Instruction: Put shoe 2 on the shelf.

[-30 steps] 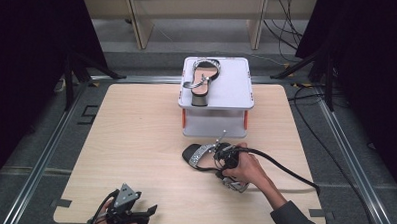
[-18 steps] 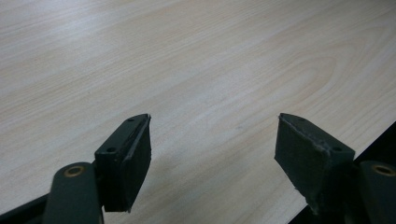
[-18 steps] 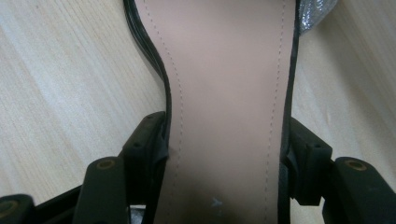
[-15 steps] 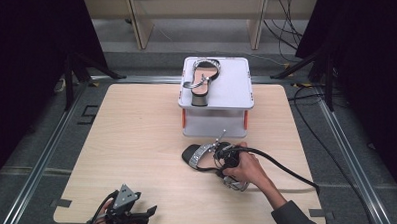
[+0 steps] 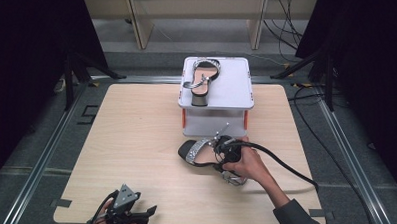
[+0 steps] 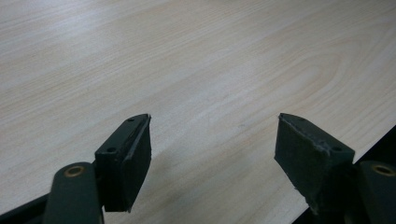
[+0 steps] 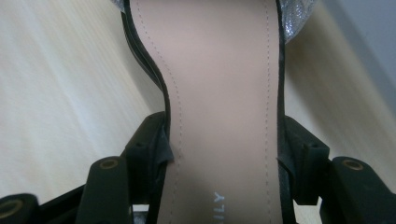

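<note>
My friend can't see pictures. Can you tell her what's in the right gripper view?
A sandal with a pale pink insole and black edges lies between the right gripper and its two black jaws, which have just been closing and now press on its sides. A silver glittery strap crosses the top, and the light wooden table lies underneath.
</note>
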The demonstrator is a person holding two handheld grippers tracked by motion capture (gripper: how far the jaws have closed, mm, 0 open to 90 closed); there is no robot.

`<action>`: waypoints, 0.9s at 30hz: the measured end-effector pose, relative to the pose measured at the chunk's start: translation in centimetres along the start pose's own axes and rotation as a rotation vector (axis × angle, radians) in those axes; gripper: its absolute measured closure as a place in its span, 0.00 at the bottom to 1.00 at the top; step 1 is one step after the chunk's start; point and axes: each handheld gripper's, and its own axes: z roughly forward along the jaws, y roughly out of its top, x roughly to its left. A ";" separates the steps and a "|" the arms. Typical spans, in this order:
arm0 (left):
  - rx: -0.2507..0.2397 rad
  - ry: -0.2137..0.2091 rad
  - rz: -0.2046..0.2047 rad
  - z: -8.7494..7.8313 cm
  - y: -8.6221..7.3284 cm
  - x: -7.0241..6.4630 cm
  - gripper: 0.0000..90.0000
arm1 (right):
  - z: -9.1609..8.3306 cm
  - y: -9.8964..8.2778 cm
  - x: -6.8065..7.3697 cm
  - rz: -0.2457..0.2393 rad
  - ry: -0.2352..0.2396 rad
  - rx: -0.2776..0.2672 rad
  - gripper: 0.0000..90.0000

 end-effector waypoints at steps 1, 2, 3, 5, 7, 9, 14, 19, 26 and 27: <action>-0.006 0.002 0.000 0.0 0.0 0.0 0.30 | -0.5 0.2 0.1 0.005 0.011 -0.017 0.46; 0.002 0.005 0.007 -0.1 -0.1 0.1 0.30 | -0.9 0.5 0.1 -0.003 0.016 -0.034 0.46; 0.002 0.005 0.007 -0.1 -0.1 0.1 0.30 | -0.9 0.5 0.1 -0.003 0.016 -0.034 0.46; 0.008 0.017 0.003 0.0 0.0 0.1 0.30 | -1.9 1.0 0.4 0.002 0.024 -0.064 0.46; 0.006 0.006 -0.005 -0.2 0.0 0.1 0.30 | -3.4 2.1 0.5 -0.021 0.045 -0.103 0.46; 0.006 0.007 -0.006 -0.2 0.0 0.1 0.30 | -4.0 2.4 0.7 -0.020 0.043 -0.112 0.46; 0.010 0.008 -0.004 -0.1 -0.1 0.1 0.30 | -7.0 4.5 1.3 -0.041 0.075 -0.154 0.46; -0.005 0.002 -0.007 -0.1 -0.1 0.1 0.30 | -10.0 7.0 1.2 -0.057 0.058 -0.200 0.46; 0.010 0.015 -0.001 0.0 -0.1 0.2 0.30 | -13.6 9.8 -0.1 -0.049 0.055 -0.263 0.46; 0.010 0.015 -0.001 0.0 -0.1 0.2 0.30 | -13.6 9.8 -0.1 -0.049 0.055 -0.263 0.46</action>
